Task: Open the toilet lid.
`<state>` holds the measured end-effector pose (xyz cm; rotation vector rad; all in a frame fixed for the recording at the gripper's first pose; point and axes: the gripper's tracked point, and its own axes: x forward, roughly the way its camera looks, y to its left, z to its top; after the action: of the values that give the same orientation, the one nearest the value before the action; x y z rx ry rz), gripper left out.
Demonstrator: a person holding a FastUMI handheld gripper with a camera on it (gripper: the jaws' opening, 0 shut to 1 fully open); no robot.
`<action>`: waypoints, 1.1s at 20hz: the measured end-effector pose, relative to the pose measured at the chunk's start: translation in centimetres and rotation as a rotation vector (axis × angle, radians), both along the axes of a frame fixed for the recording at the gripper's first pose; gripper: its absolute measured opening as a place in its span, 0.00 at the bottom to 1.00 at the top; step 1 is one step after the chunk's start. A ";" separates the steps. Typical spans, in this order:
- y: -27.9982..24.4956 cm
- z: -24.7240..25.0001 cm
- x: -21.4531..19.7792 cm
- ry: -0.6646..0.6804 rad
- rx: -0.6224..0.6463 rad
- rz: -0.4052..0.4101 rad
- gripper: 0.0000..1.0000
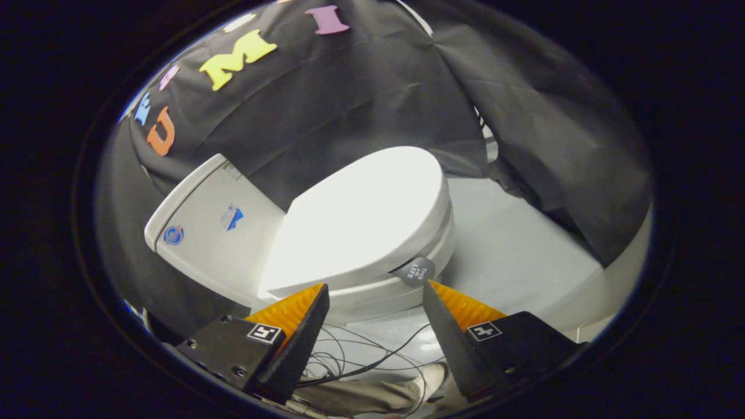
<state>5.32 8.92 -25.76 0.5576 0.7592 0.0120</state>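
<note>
The gripper (375,288) is spread wide with nothing held. Just beyond its fingertips sits the toilet (372,297), lid (361,221) down (a small dark round tab (414,272) juts from its front edge). The tank (204,233) stands behind it. Thin cables (361,355) lie below the fingers.

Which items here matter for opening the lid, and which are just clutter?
Job:
- toilet lid, closed, just ahead of the fingers
- round dark tab at the lid's front edge
- gripper, open, holding nothing

Lying about:
- toilet tank behind the lid
- loose cables on the floor below the fingers
- black cloth of the booth wall
</note>
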 end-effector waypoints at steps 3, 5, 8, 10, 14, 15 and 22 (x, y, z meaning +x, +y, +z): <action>-0.9 -1.9 0.5 0.031 0.083 -0.036 1.00; -0.5 -2.4 1.6 0.060 0.201 -0.071 0.99; -1.5 -4.8 2.3 0.133 0.226 -0.128 0.98; -1.7 -4.8 3.3 0.121 0.269 -0.147 0.98; -2.3 -5.6 3.9 0.153 0.395 -0.238 0.89; -2.6 -5.8 4.1 0.157 0.403 -0.251 0.87; -1.6 -7.0 5.3 0.202 0.483 -0.241 0.64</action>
<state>10.64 7.36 -32.78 1.1210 0.8863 -0.0869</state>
